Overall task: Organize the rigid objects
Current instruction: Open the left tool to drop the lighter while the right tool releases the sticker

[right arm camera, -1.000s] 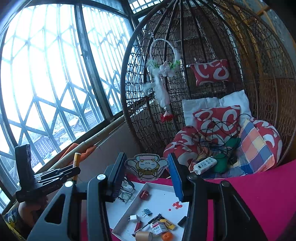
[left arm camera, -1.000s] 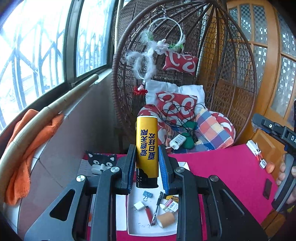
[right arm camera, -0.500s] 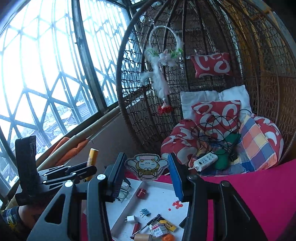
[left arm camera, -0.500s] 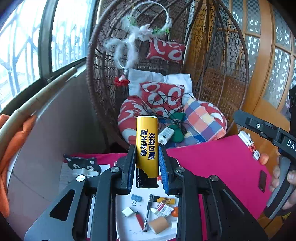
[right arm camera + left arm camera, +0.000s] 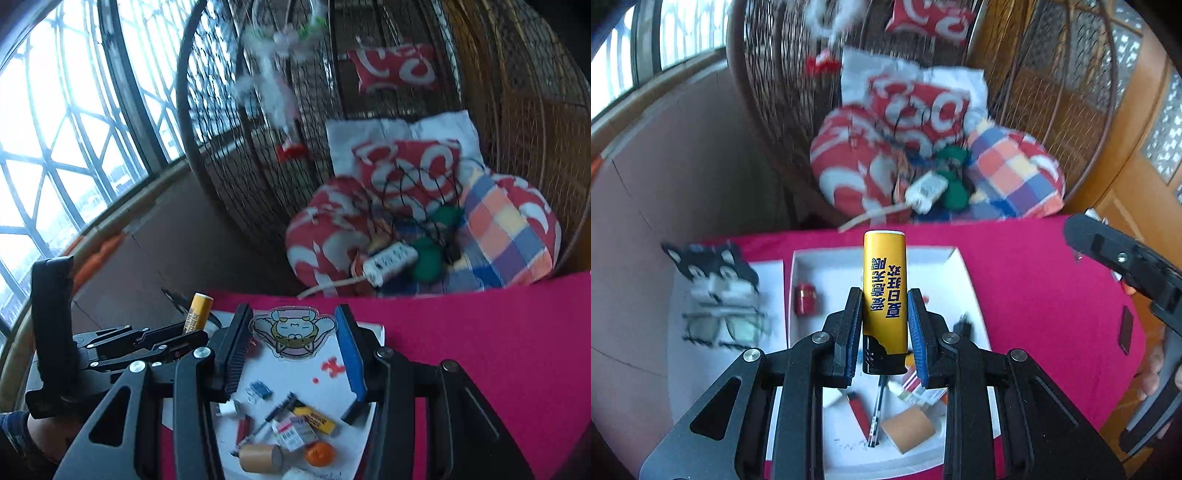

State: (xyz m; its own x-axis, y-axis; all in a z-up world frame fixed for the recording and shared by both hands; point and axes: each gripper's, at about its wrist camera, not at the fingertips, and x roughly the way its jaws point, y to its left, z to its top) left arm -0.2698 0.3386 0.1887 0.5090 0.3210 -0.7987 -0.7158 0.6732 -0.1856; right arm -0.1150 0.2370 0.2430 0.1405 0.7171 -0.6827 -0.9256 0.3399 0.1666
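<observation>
The yellow lighter [image 5: 884, 291] stands upright, clamped in the left gripper [image 5: 884, 325] above the white tray [image 5: 964, 273] on the pink desk [image 5: 1034, 288]. The right gripper [image 5: 295, 334] pinches a cartoon cat acrylic stand [image 5: 293, 330] over the same tray.

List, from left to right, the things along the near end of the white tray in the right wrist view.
Red lighter → cardboard tube → orange ball. The pen and labelled packets just behind overlap too much to order.
</observation>
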